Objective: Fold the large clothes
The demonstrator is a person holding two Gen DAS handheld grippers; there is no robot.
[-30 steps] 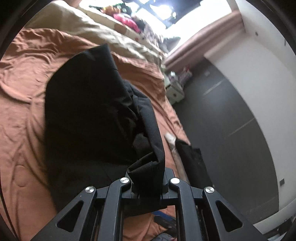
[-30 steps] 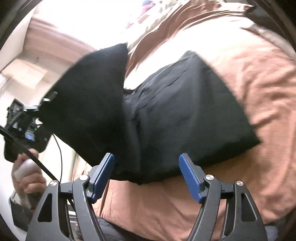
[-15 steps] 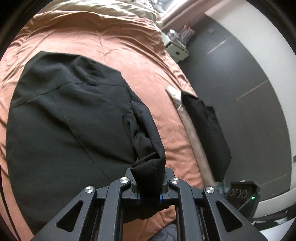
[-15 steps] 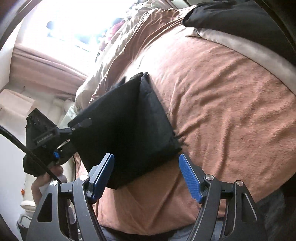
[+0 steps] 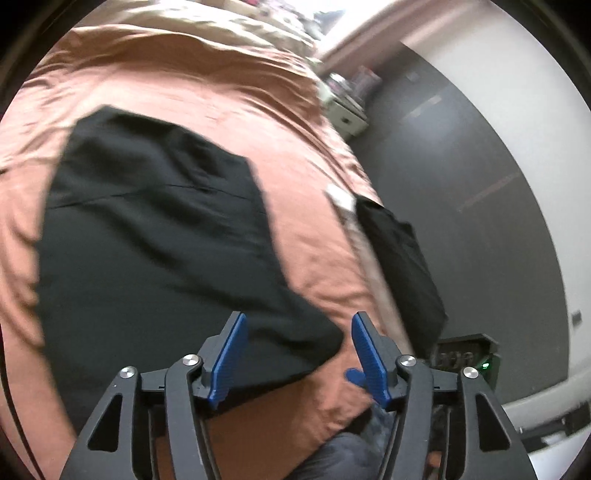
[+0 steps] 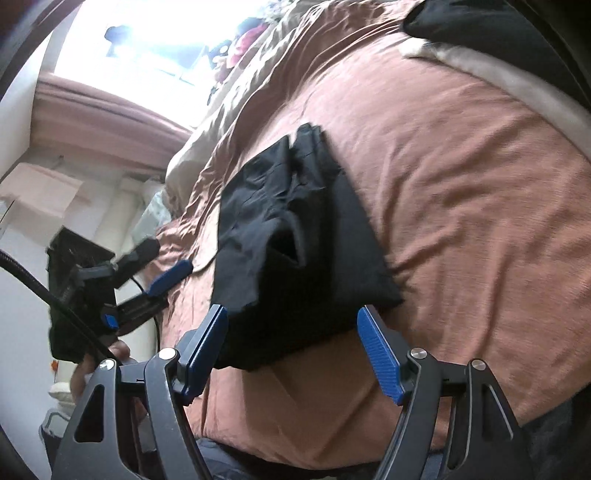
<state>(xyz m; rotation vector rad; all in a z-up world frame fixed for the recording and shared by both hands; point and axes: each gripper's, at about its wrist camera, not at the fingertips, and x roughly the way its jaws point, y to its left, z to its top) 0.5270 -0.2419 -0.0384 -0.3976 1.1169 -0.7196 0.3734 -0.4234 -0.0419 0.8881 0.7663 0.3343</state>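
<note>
A black garment [image 5: 155,236] lies folded on the orange bed cover [image 5: 303,229]. My left gripper [image 5: 299,354] hovers over its near corner with the jaws opening; the blue pads stand apart from the cloth and press on nothing. In the right wrist view the same garment [image 6: 295,240] lies ahead, with a loose flap on top. My right gripper [image 6: 291,350] is open just short of the garment's near edge, empty. At the left of that view a hand [image 6: 96,365] carries the left gripper [image 6: 162,258].
A second black garment [image 5: 399,258] lies over a beige strip at the bed's right edge. A beige blanket [image 5: 221,26] covers the far end of the bed. A small bedside cabinet [image 5: 347,114] stands by a dark wall panel [image 5: 461,184].
The left gripper held a bunched fold of the black garment, lowered it and let go; its jaws have spread. The garment now lies flat. The right gripper stayed open and shifted sideways.
</note>
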